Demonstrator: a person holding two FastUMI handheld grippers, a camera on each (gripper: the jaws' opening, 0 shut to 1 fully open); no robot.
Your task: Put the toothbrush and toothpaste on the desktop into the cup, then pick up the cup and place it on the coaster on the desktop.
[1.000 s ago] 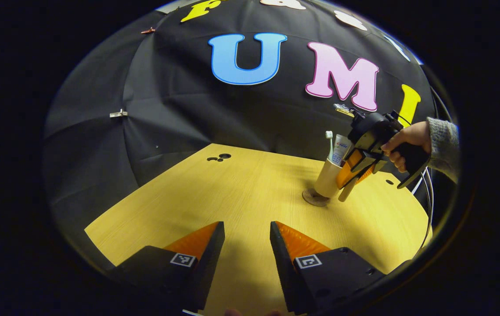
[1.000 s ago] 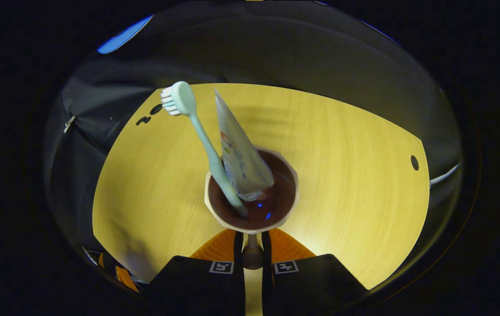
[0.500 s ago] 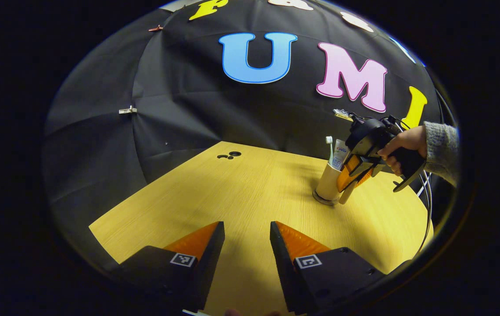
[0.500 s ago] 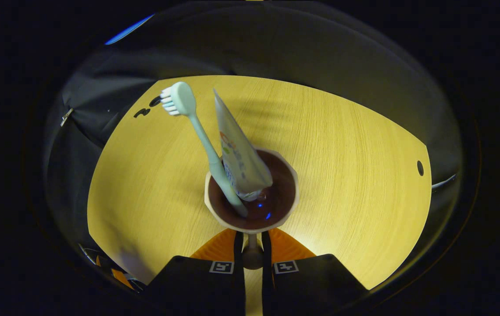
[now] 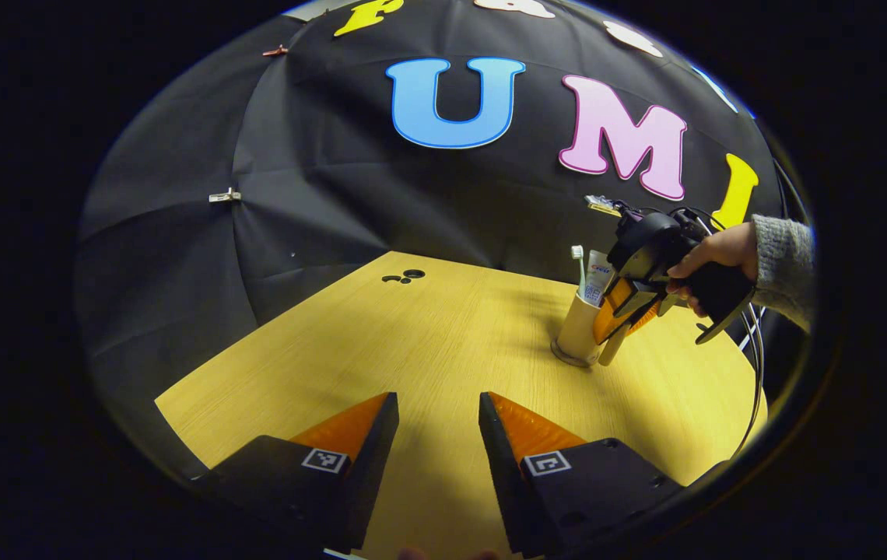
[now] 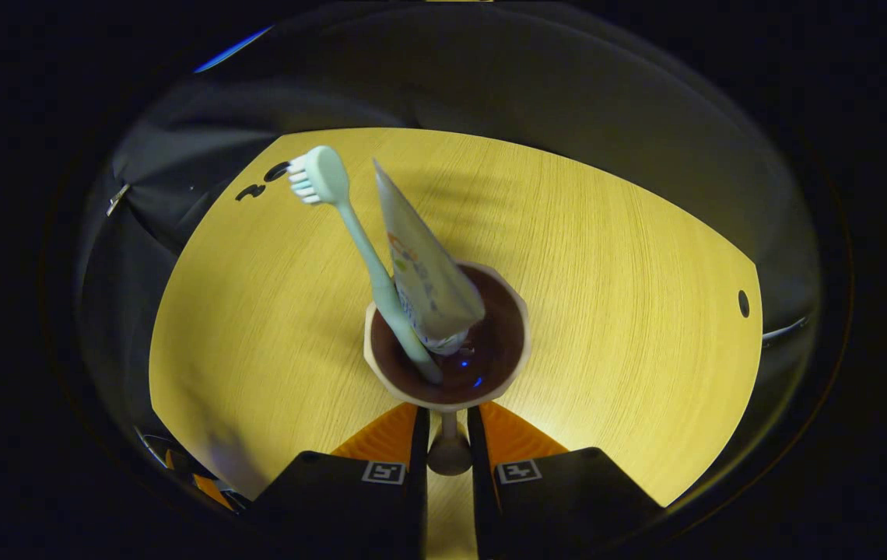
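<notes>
Standing on the coaster point(image 5: 568, 358) near the bench's point(image 5: 428, 342) right edge, the cup point(image 5: 577, 330) held toothbrush point(image 6: 350, 233) and toothpaste point(image 6: 422, 276). Right gripper point(image 6: 447, 443) was clenched on the cup's handle point(image 6: 449, 455). Left gripper point(image 5: 437, 435) hung released over open bench. Left gripper view showed a hand point(image 5: 712, 250).

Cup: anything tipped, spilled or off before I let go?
Nothing stands out. The cup stands upright on the coaster, toothbrush and toothpaste leaning inside. The right gripper pinches its handle; the left gripper hangs open over the table.
</notes>
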